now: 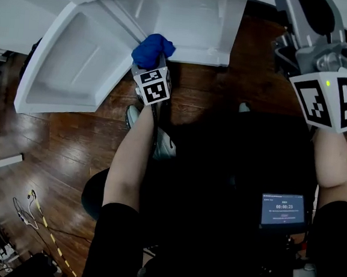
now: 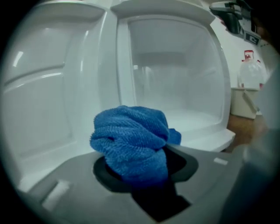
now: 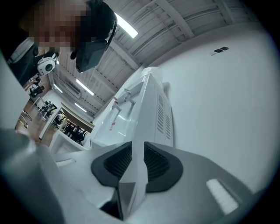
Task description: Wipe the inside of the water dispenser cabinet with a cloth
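The white water dispenser cabinet (image 1: 199,19) stands open at the top of the head view, its door (image 1: 65,65) swung out to the left. My left gripper (image 1: 151,63) is shut on a bunched blue cloth (image 1: 153,50) just in front of the opening. In the left gripper view the blue cloth (image 2: 131,142) bulges between the jaws of the left gripper (image 2: 140,164), before the bare white cabinet interior (image 2: 175,74). My right gripper (image 1: 295,19) is raised at the upper right, away from the cabinet. The right gripper (image 3: 136,162) holds nothing; a narrow gap shows between its pads.
The dark wooden floor (image 1: 70,150) lies below. A small screen (image 1: 283,211) sits on the person's front. Cables (image 1: 34,207) trail at the lower left. A white bin (image 2: 243,103) stands right of the cabinet. The tall dispenser body (image 3: 144,109) rises before the right gripper.
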The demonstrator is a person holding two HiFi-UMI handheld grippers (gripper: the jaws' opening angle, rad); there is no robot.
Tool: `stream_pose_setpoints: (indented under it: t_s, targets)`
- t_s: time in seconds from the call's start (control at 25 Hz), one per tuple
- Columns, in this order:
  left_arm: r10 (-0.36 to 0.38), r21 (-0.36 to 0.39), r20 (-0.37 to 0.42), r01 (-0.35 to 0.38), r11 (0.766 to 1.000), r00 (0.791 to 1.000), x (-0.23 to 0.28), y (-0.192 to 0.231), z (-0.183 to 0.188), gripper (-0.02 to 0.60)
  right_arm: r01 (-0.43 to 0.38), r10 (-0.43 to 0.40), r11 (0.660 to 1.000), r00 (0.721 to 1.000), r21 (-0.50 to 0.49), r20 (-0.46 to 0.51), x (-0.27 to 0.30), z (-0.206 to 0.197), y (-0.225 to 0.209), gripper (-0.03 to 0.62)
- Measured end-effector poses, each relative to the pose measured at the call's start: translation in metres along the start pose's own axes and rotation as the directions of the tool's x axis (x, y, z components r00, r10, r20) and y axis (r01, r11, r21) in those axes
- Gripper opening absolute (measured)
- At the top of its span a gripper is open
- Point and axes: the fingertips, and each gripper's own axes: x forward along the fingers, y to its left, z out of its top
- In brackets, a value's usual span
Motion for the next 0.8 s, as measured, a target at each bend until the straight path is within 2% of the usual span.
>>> stream_pose_setpoints:
  t_s: [0.08, 0.2, 0.36, 0.48, 0.56, 0.6, 0.8]
  targets:
    - [-0.057, 0.074, -0.03, 0.059, 0.996, 0.998, 0.006, -0.015, 0.001, 0.198, 0.038, -0.038, 0.999, 0.999, 0.006, -0.003, -0.001, 0.0, -0.01, 0.086]
    - [-0.145, 0.181, -0.05, 0.152, 0.972, 0.988, 0.011, -0.052, 0.003, 0.199, 0.064, -0.066, 0.995, 0.998, 0.082, 0.025, 0.003, -0.001, -0.025, 0.083]
    - [-0.263, 0.193, -0.074, 0.273, 0.942, 0.962, 0.004, -0.117, 0.008, 0.199, 0.122, -0.126, 0.982, 0.992, 0.147, 0.02, 0.001, -0.009, -0.048, 0.078]
    - [-0.359, 0.216, -0.091, 0.37, 0.904, 0.929, -0.007, -0.178, 0.007, 0.201, 0.156, -0.158, 0.975, 0.987, 0.159, -0.001, -0.001, -0.017, -0.059, 0.078]
    - [-0.392, 0.229, -0.102, 0.405, 0.885, 0.914, -0.012, -0.21, 0.007, 0.203, 0.174, -0.175, 0.97, 0.985, 0.168, -0.011, -0.001, -0.021, -0.066, 0.078]
    - [-0.393, 0.222, -0.104, 0.406, 0.886, 0.914, -0.013, -0.221, 0.008, 0.206, 0.188, -0.188, 0.967, 0.982, 0.17, -0.016, -0.001, -0.022, -0.069, 0.078]
    - [-0.346, 0.125, -0.1, 0.357, 0.926, 0.933, -0.009, -0.231, 0.014, 0.207, 0.238, -0.236, 0.955, 0.971, 0.179, -0.033, -0.005, -0.023, -0.083, 0.074]
